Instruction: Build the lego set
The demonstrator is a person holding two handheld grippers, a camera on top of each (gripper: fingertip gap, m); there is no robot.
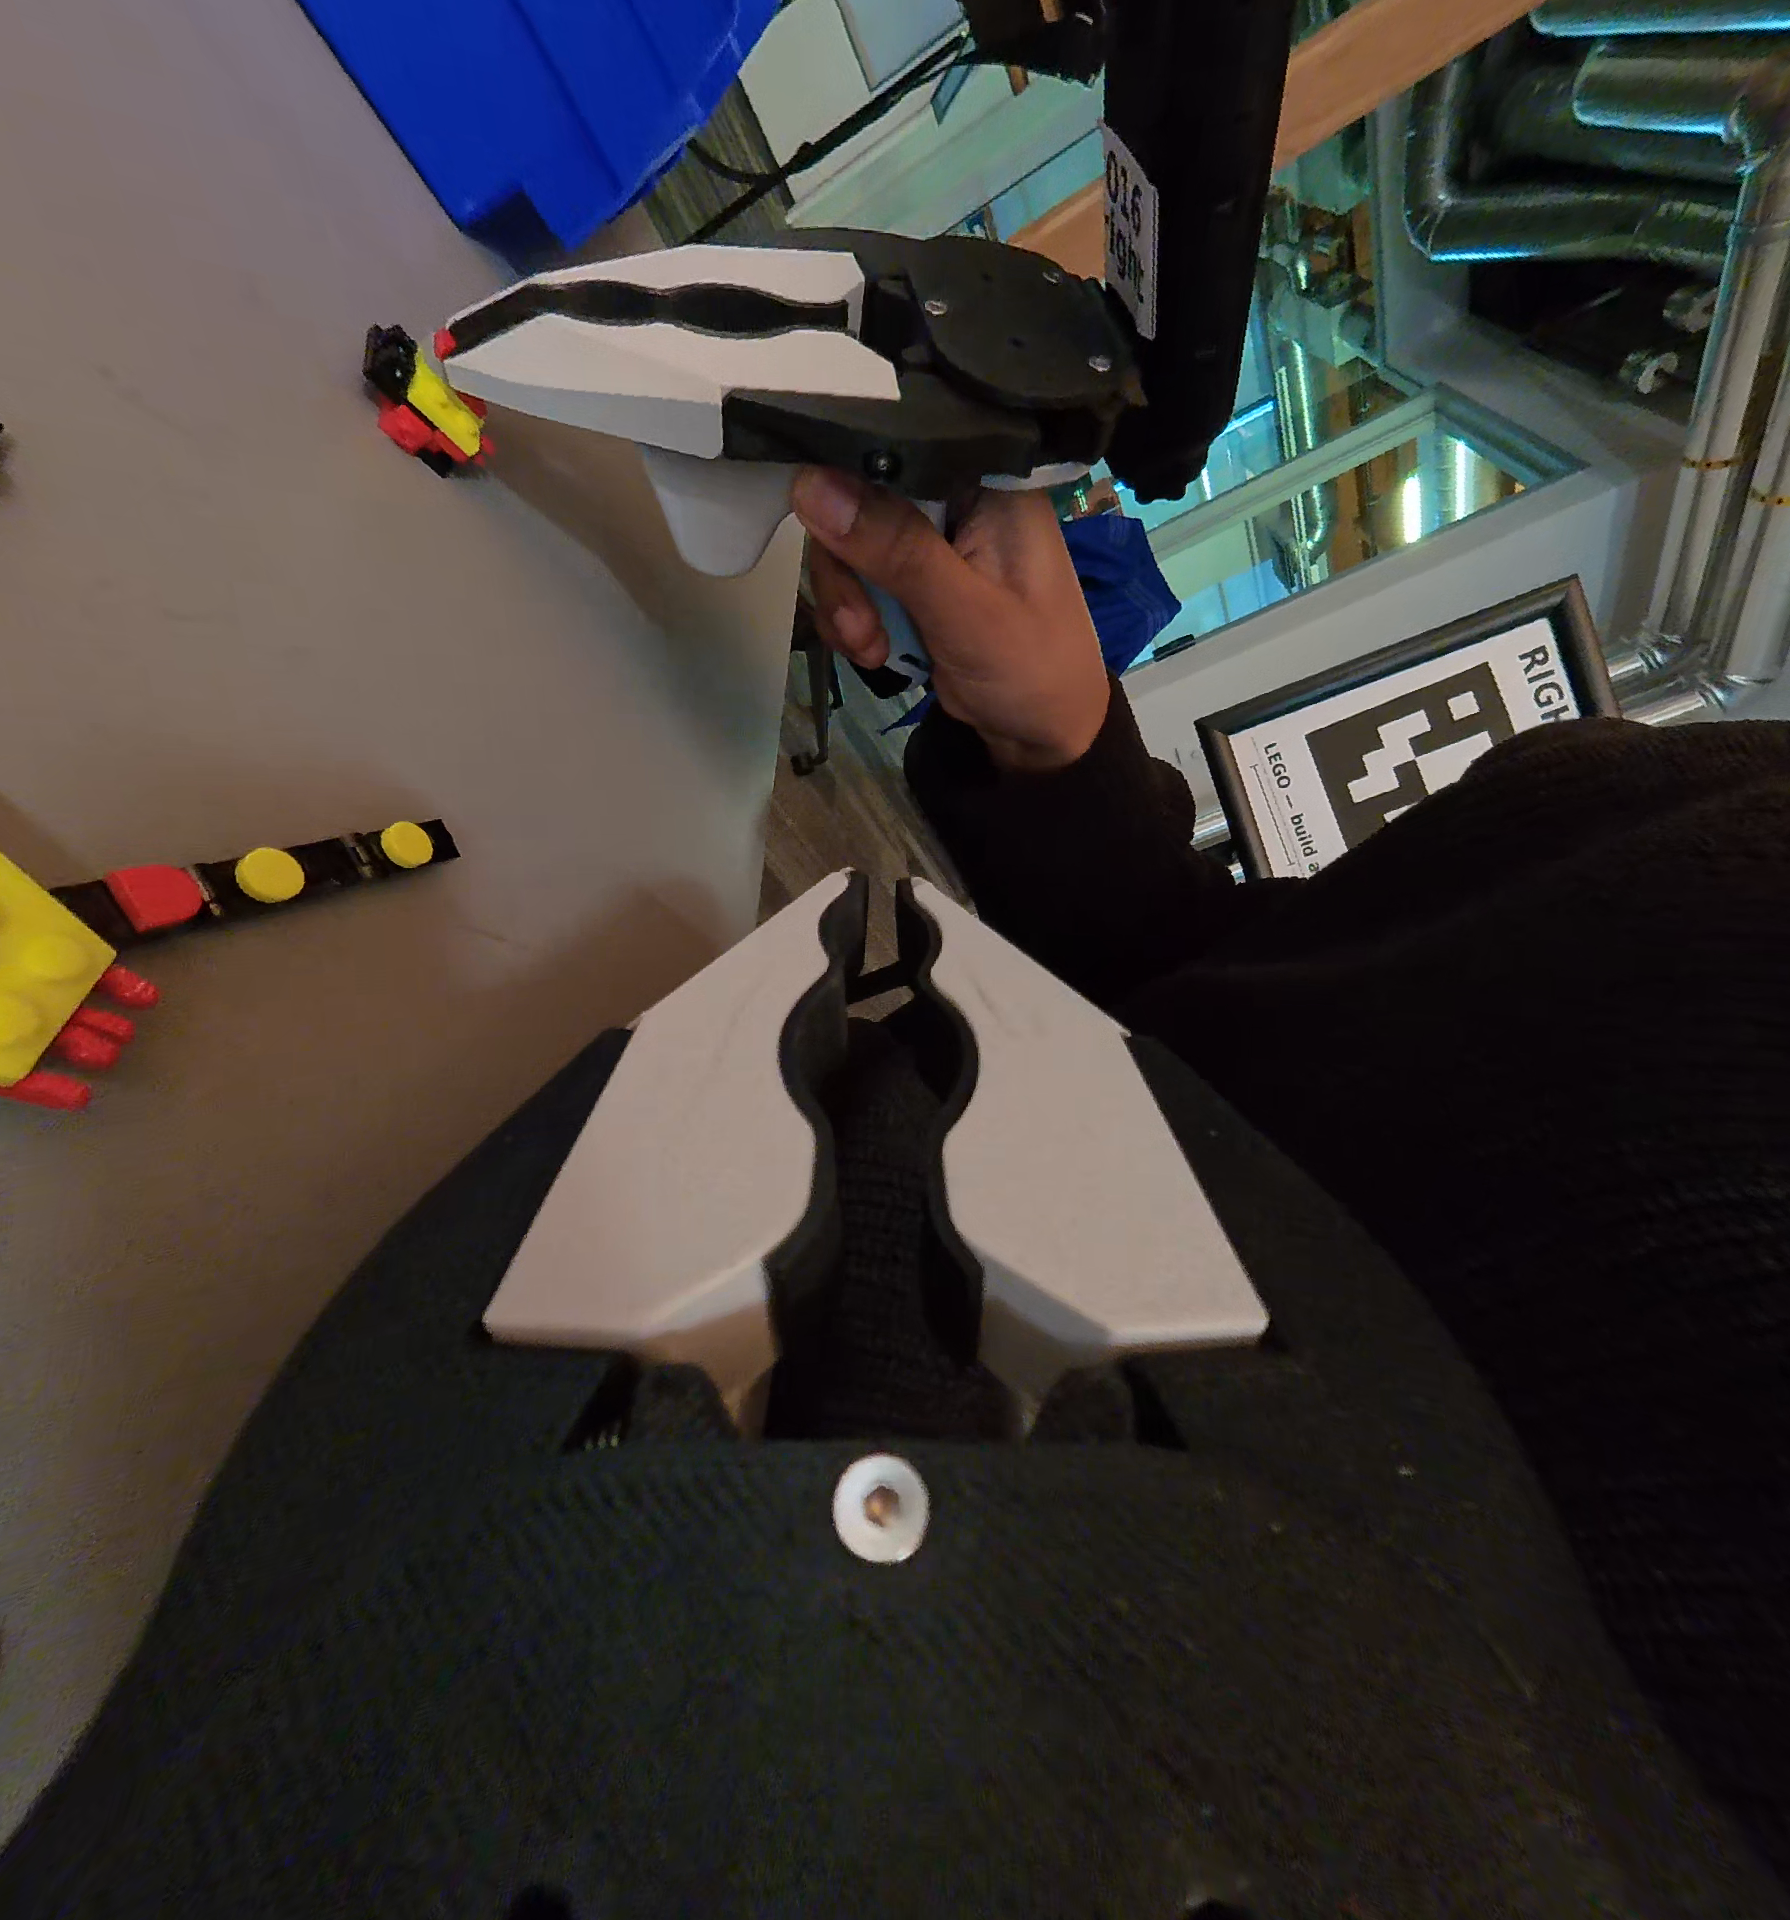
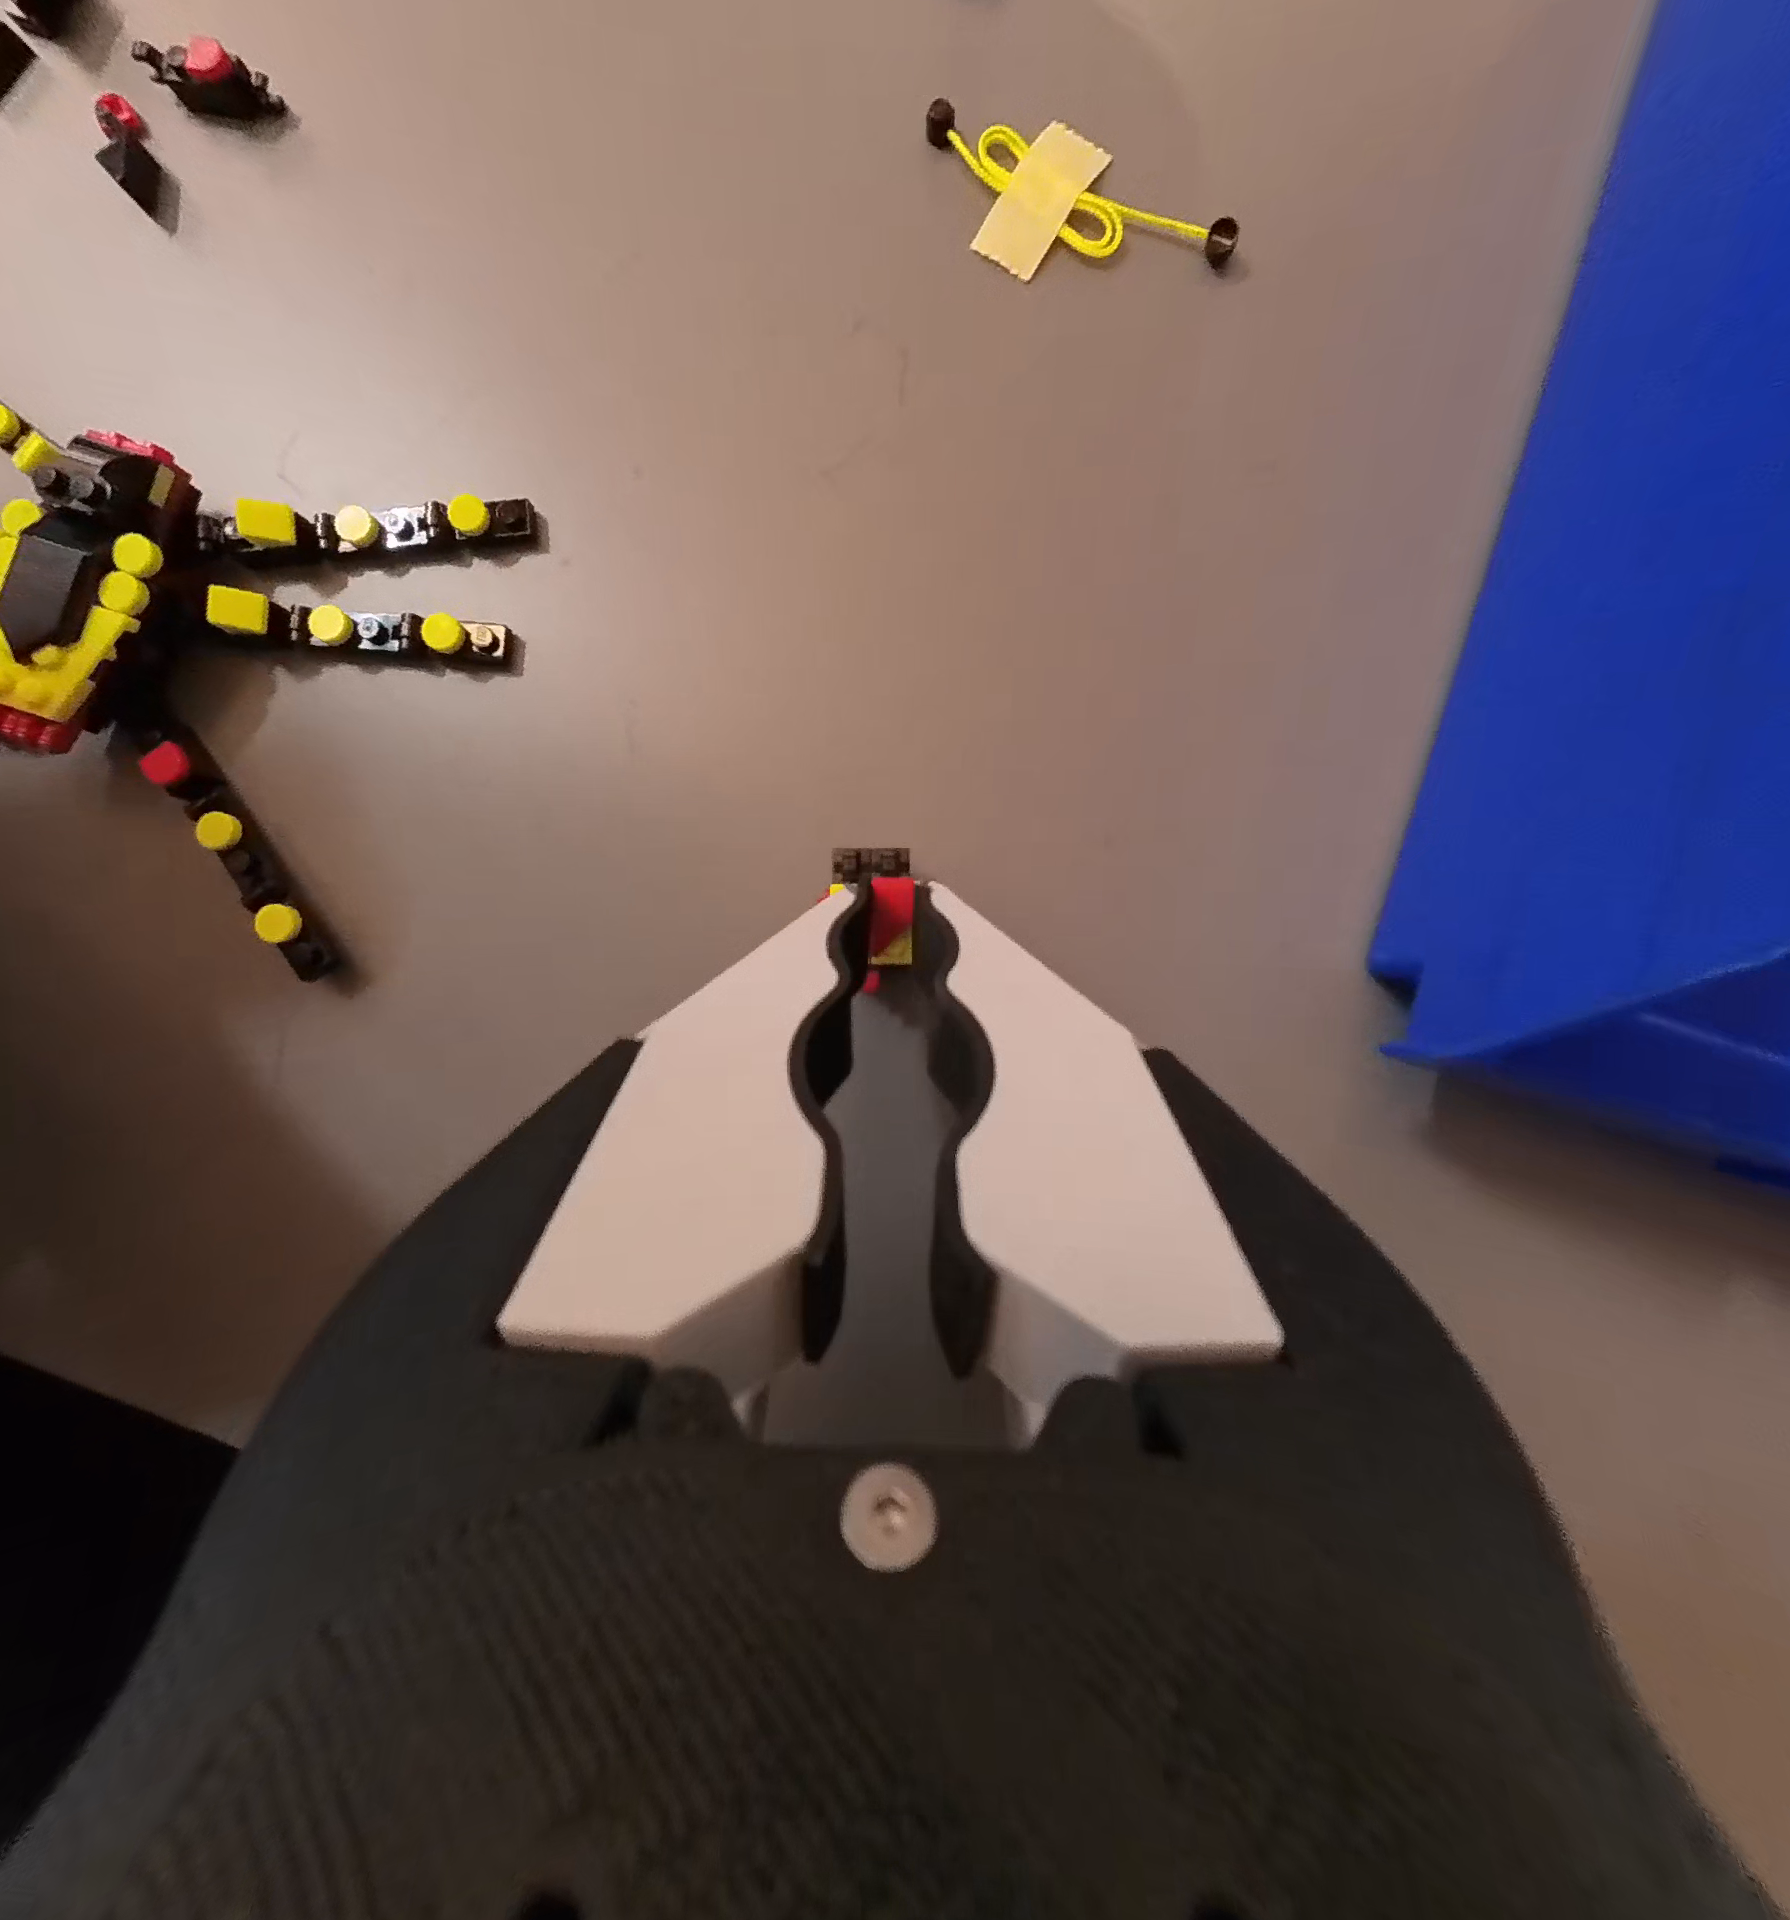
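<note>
Ahead of my right tool (image 2: 883, 914), bare worktop (image 2: 1026, 644) runs between the spider model (image 2: 70, 613) on the left and blue bin (image 2: 1649, 675) on the right; a yellow cord (image 2: 1067, 192) lies beyond.

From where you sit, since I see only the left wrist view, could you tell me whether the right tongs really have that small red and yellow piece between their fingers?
Observer: Yes, the right tongs are closed on the red and yellow piece, its black end poking past the tips.
Operator: Thank you; what lies beyond it?
Observer: A yellow string, bundled with a strip of tape, lies farther ahead on the table.
Operator: And to the far left?
Observer: Beyond the spider model, a few loose black and red parts lie scattered.
</note>
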